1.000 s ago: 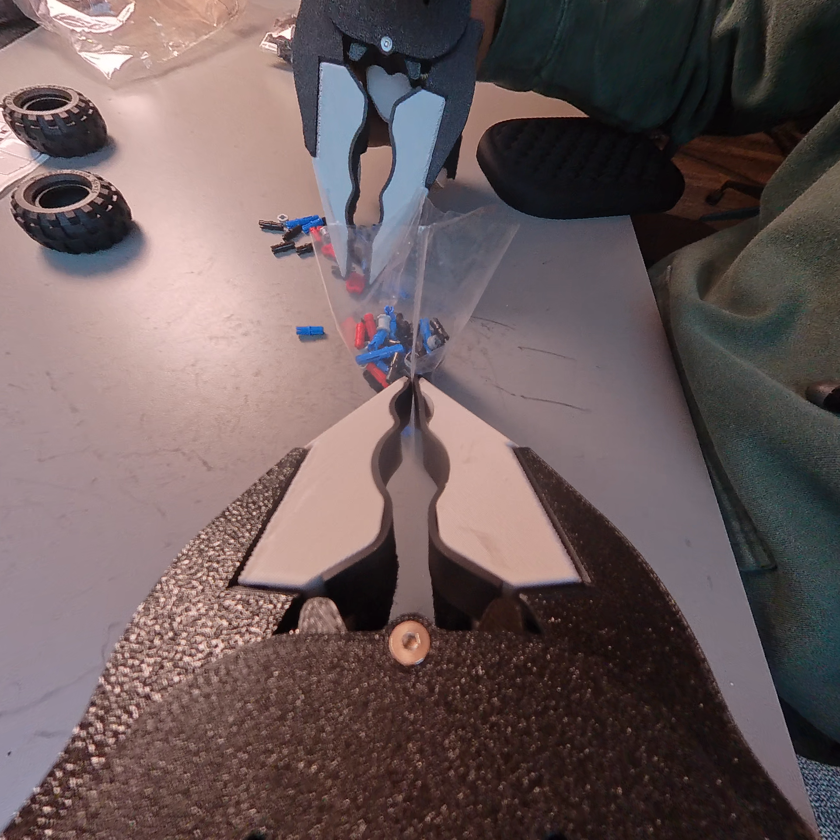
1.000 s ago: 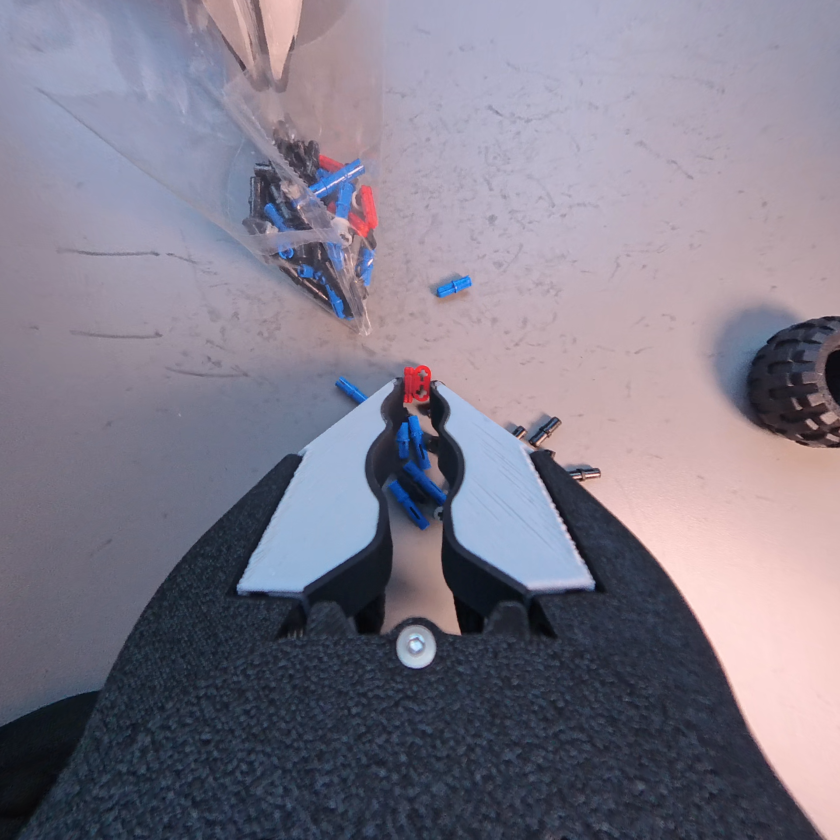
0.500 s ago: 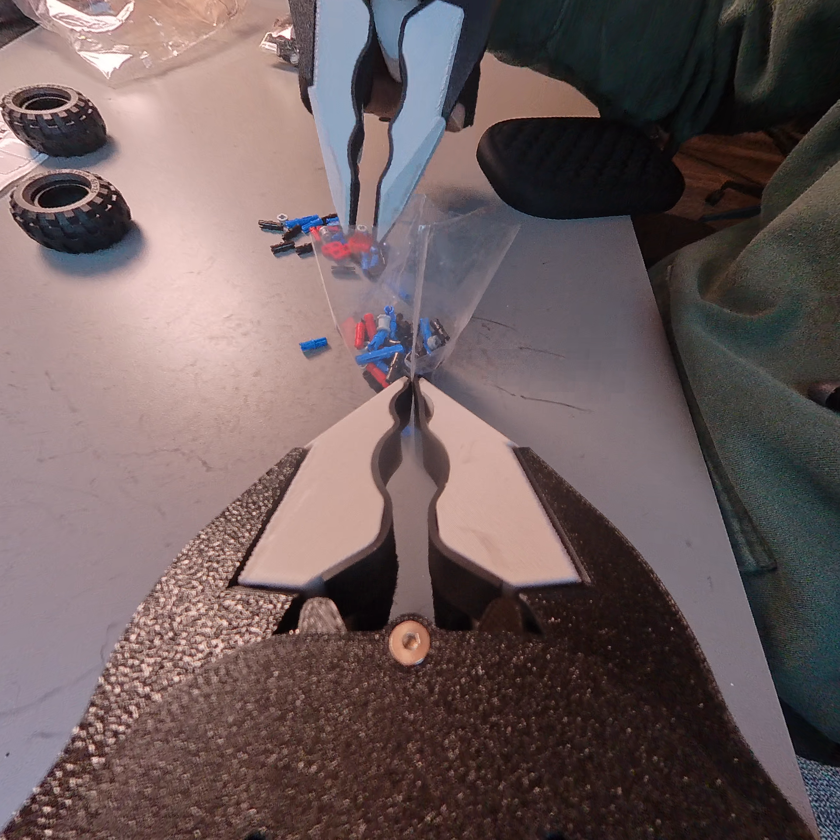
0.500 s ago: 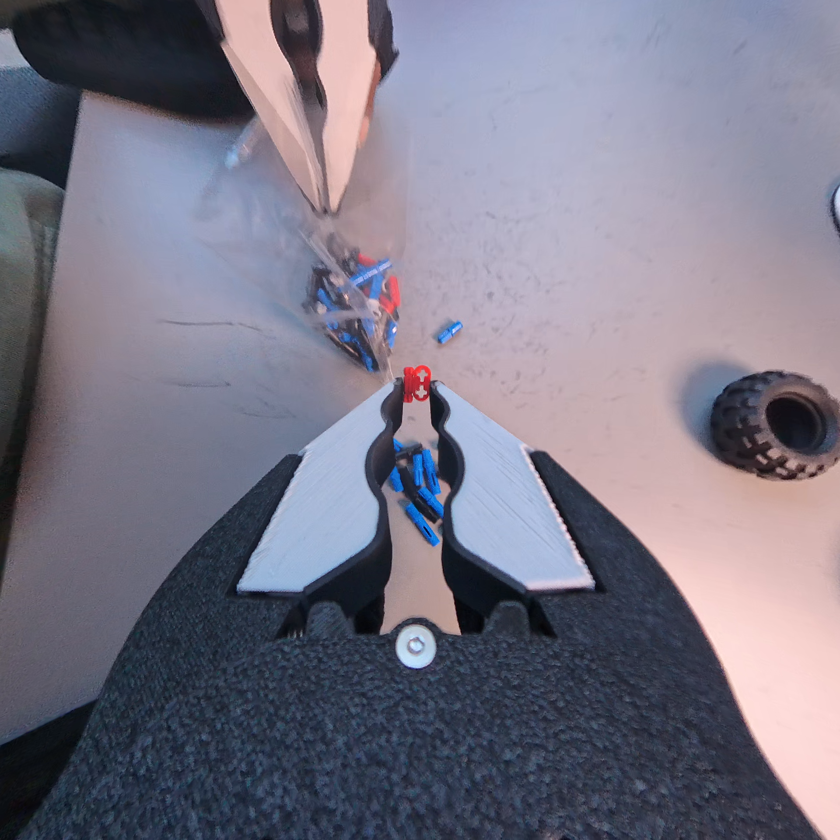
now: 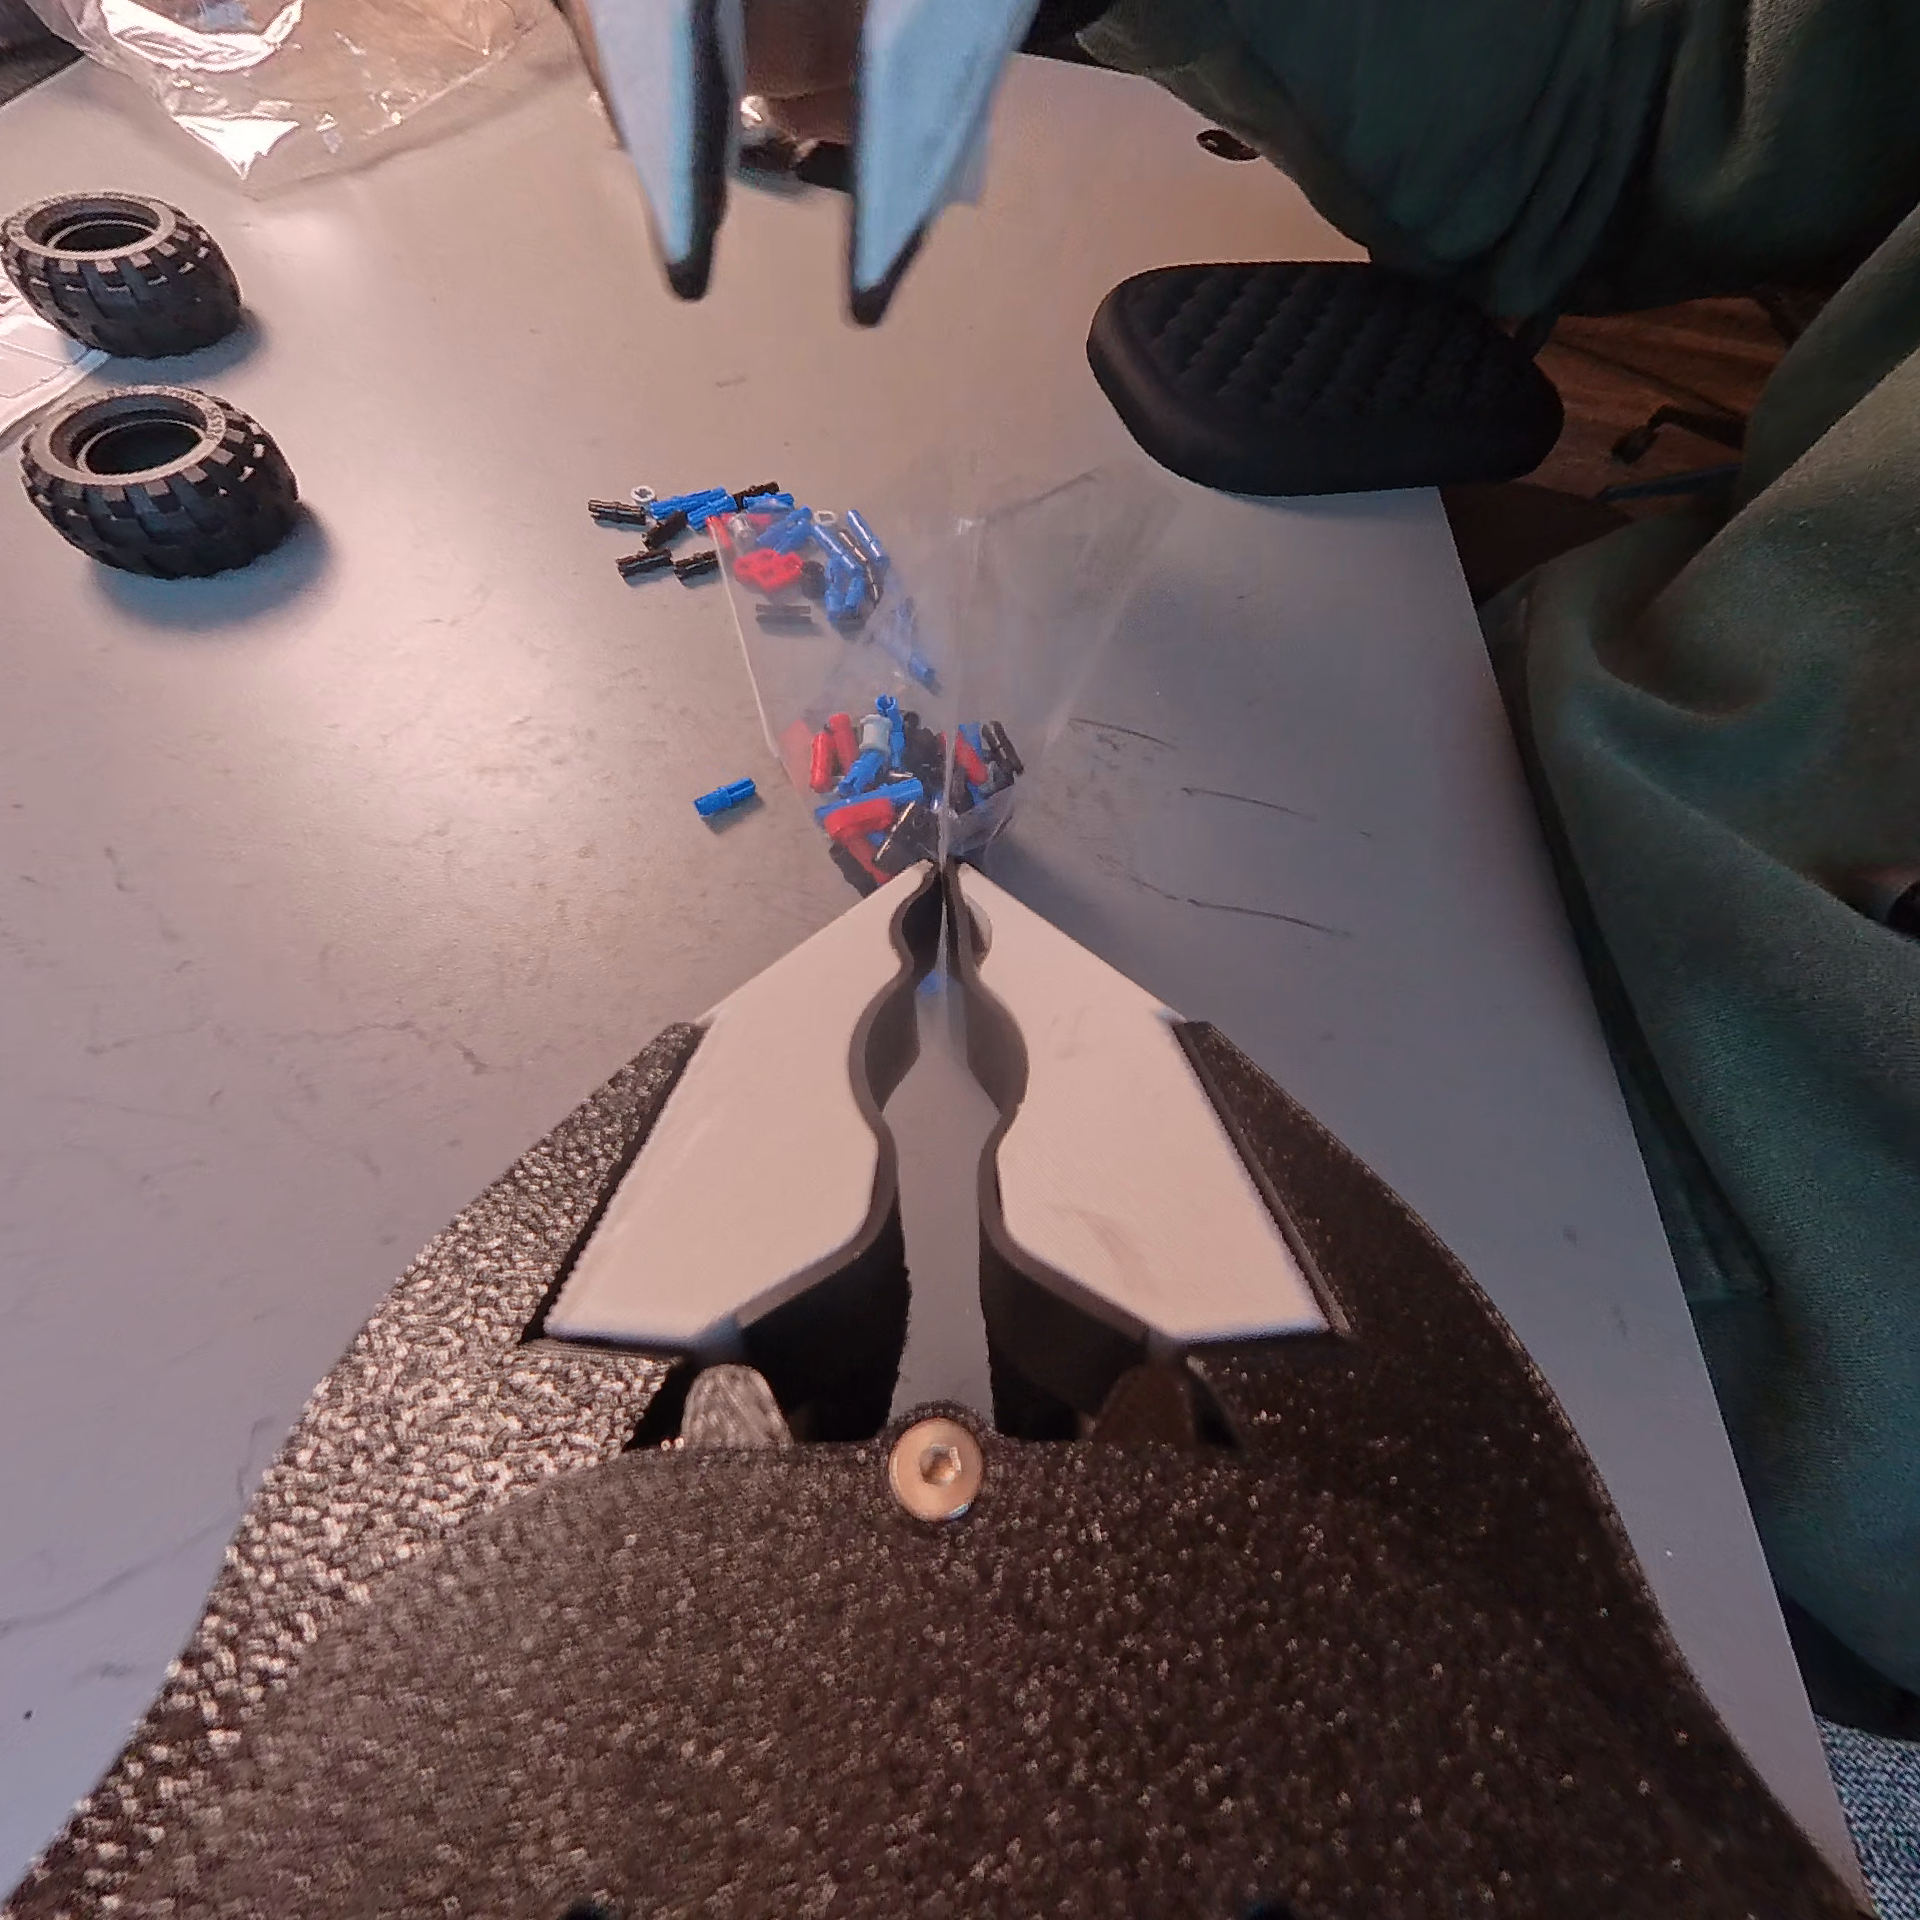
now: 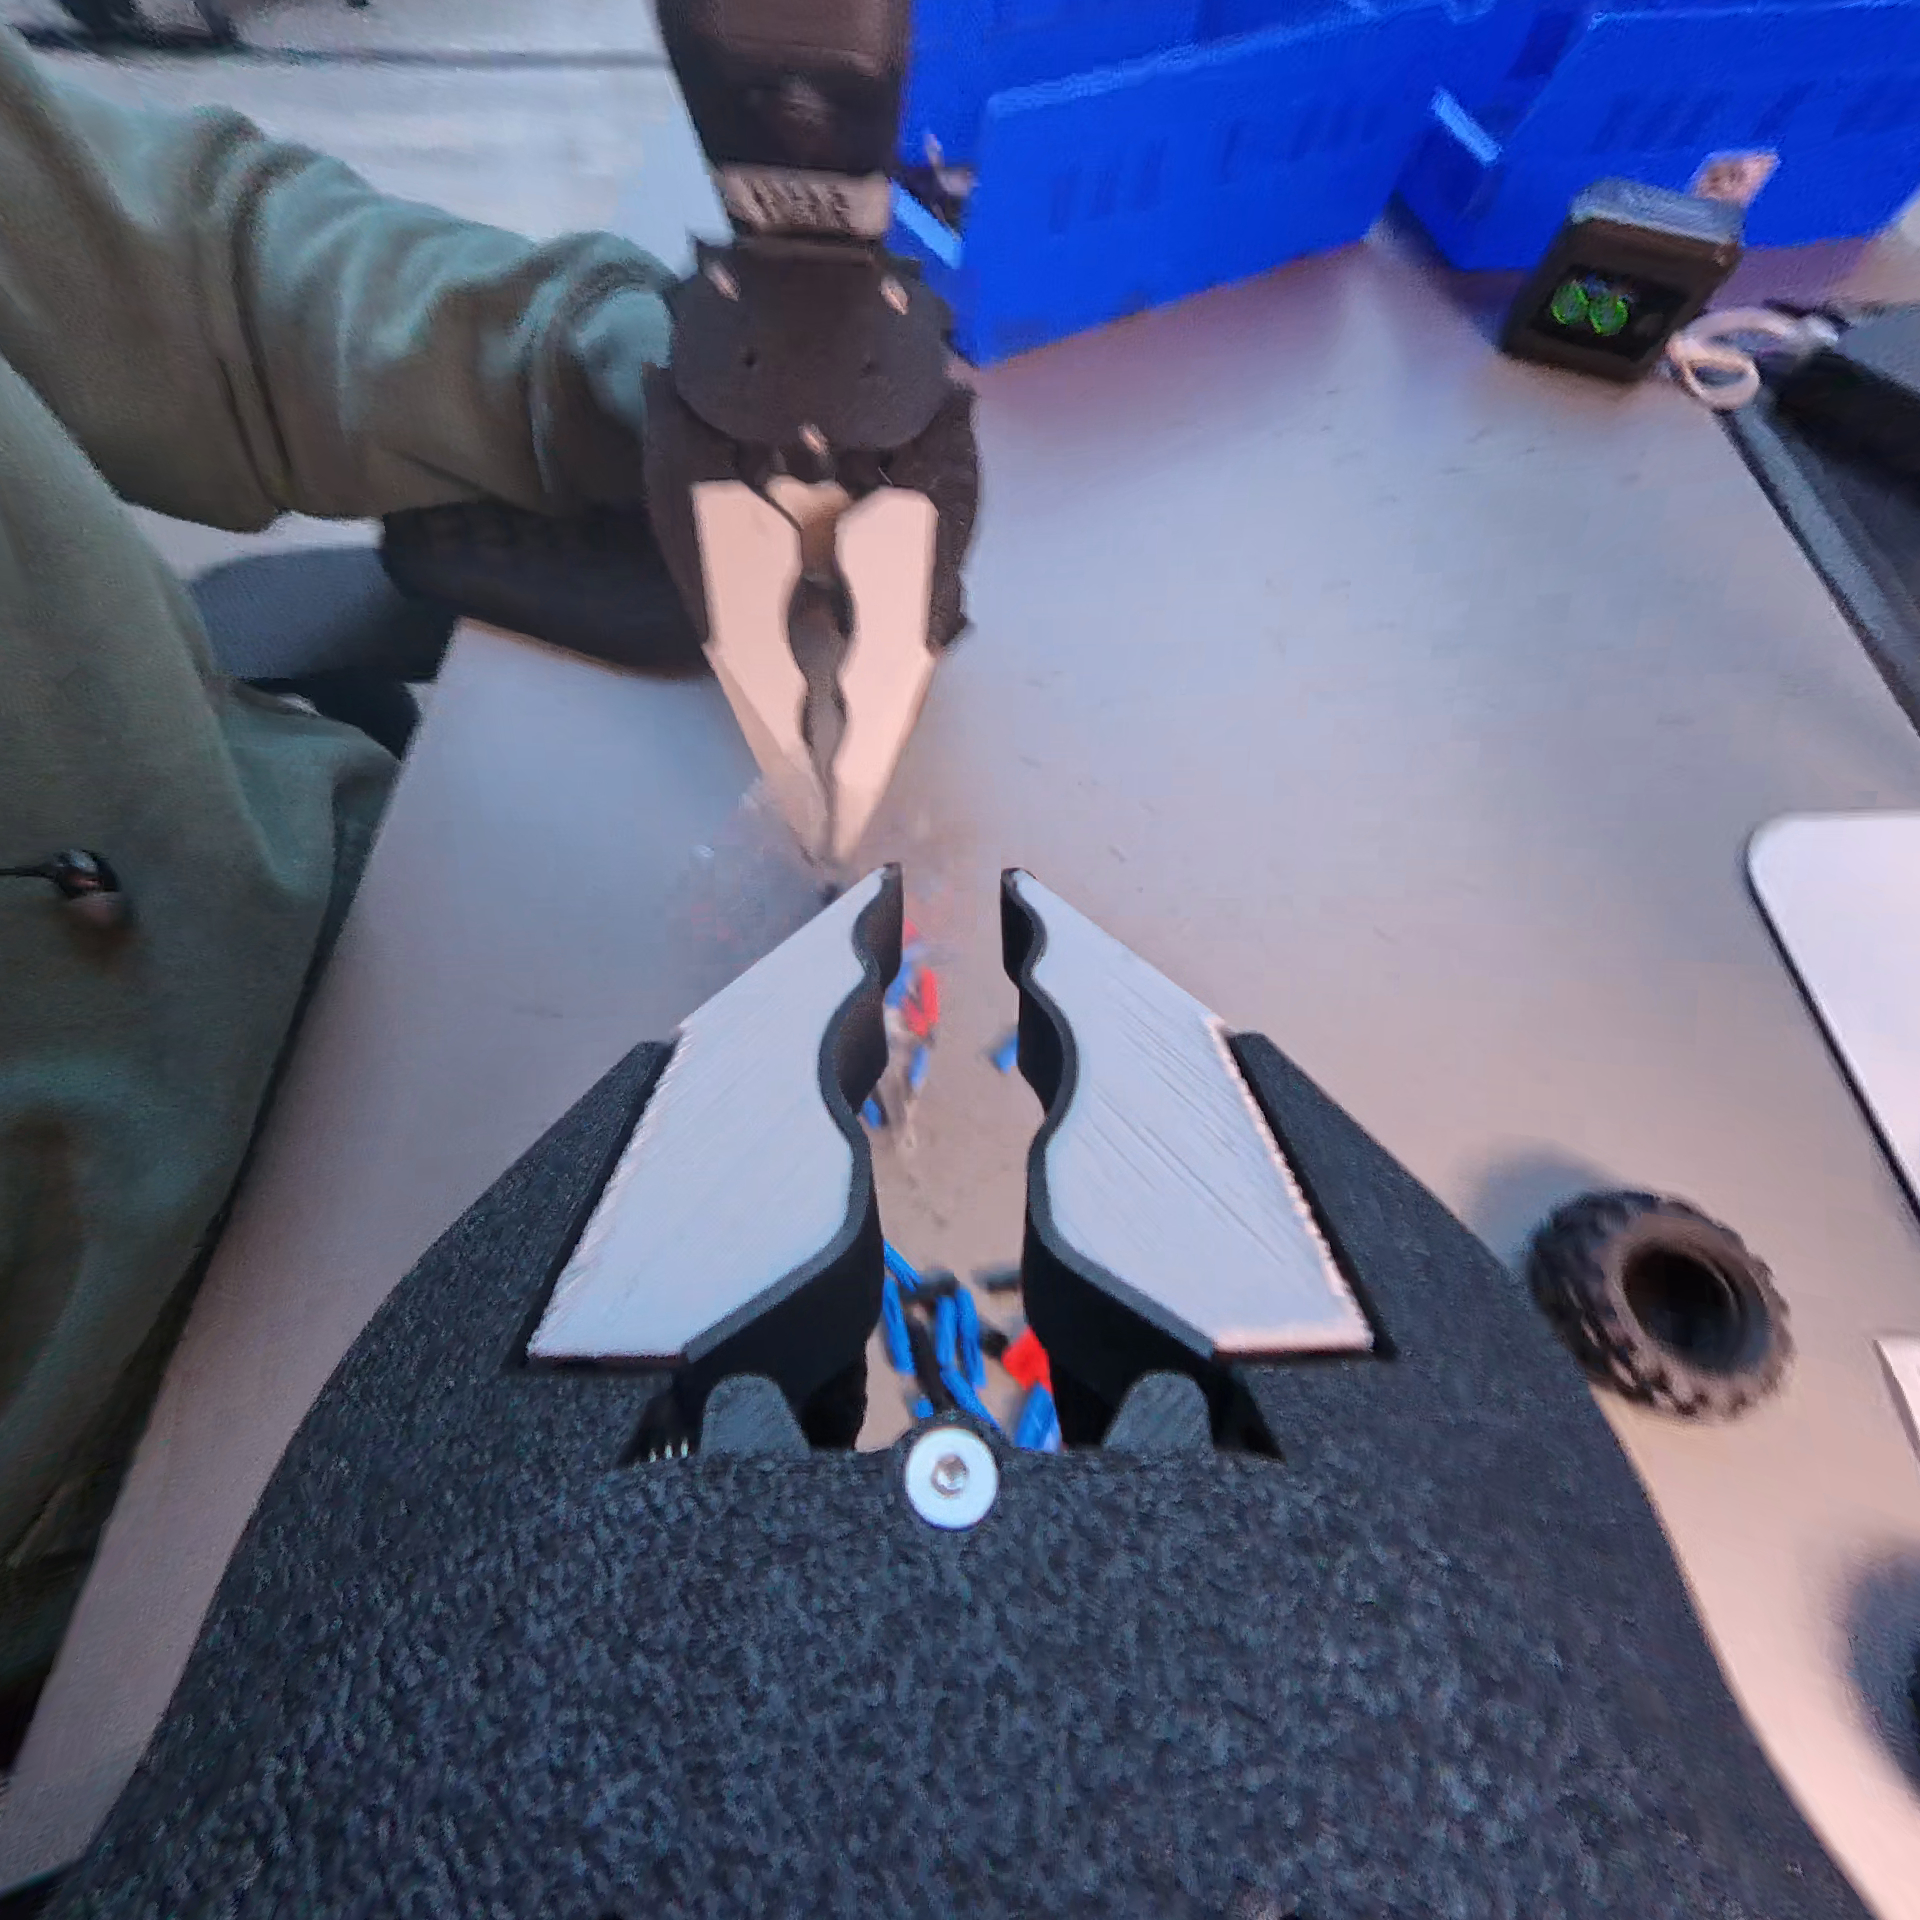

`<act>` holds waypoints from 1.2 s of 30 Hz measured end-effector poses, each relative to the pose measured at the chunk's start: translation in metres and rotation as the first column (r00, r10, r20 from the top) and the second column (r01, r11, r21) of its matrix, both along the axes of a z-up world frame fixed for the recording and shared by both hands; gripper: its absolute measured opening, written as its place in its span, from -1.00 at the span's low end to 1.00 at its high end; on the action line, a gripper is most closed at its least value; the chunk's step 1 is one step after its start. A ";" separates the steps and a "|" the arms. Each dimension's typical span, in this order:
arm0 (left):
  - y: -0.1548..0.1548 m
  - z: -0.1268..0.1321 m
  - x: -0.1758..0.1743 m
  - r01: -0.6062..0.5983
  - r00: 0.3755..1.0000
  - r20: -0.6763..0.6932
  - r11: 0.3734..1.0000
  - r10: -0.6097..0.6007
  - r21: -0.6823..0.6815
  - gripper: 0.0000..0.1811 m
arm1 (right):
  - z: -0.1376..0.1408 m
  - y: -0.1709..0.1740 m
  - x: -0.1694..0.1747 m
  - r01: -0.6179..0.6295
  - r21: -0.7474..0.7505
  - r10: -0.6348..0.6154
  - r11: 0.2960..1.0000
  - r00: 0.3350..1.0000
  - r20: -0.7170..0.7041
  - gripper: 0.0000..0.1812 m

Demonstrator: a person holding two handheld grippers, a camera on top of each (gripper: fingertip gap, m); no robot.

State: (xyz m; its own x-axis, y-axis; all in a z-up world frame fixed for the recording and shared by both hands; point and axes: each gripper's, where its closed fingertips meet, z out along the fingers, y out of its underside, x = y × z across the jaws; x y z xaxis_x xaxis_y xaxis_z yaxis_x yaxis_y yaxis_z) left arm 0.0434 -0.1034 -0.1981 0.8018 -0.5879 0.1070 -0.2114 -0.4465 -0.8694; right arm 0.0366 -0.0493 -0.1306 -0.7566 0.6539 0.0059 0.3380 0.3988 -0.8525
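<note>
The left gripper (image 5: 943, 883) is pinching the clear bag (image 5: 914, 665) of small pins by its corner. At twelve o'clock, the right gripper (image 5: 774, 296) is hovering with fingers apart, empty, over the spilled pins (image 5: 717, 520). Keeping that corner pinch firm seems wise.

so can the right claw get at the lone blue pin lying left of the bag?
Probably yes. The right claw hangs open above the grey table, and the single blue plastic pin lies apart from the clear plastic bag held shut in the left claw; nothing covers it.
</note>
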 end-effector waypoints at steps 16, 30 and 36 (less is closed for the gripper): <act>-0.005 0.000 0.004 0.040 0.999 0.001 0.999 -0.040 -0.008 -1.00 | -0.083 0.012 -0.018 0.064 0.243 -0.108 0.968 0.979 0.175 -0.96; -0.003 -0.001 0.002 0.016 1.000 -0.013 1.000 -0.016 -0.001 -1.00 | -0.025 0.024 0.008 0.057 0.103 -0.064 0.993 0.996 0.061 -0.80; -0.002 -0.001 0.002 0.016 1.000 -0.007 1.000 -0.016 -0.002 -1.00 | -0.101 0.063 0.029 0.163 0.260 -0.229 0.952 0.941 0.249 -0.79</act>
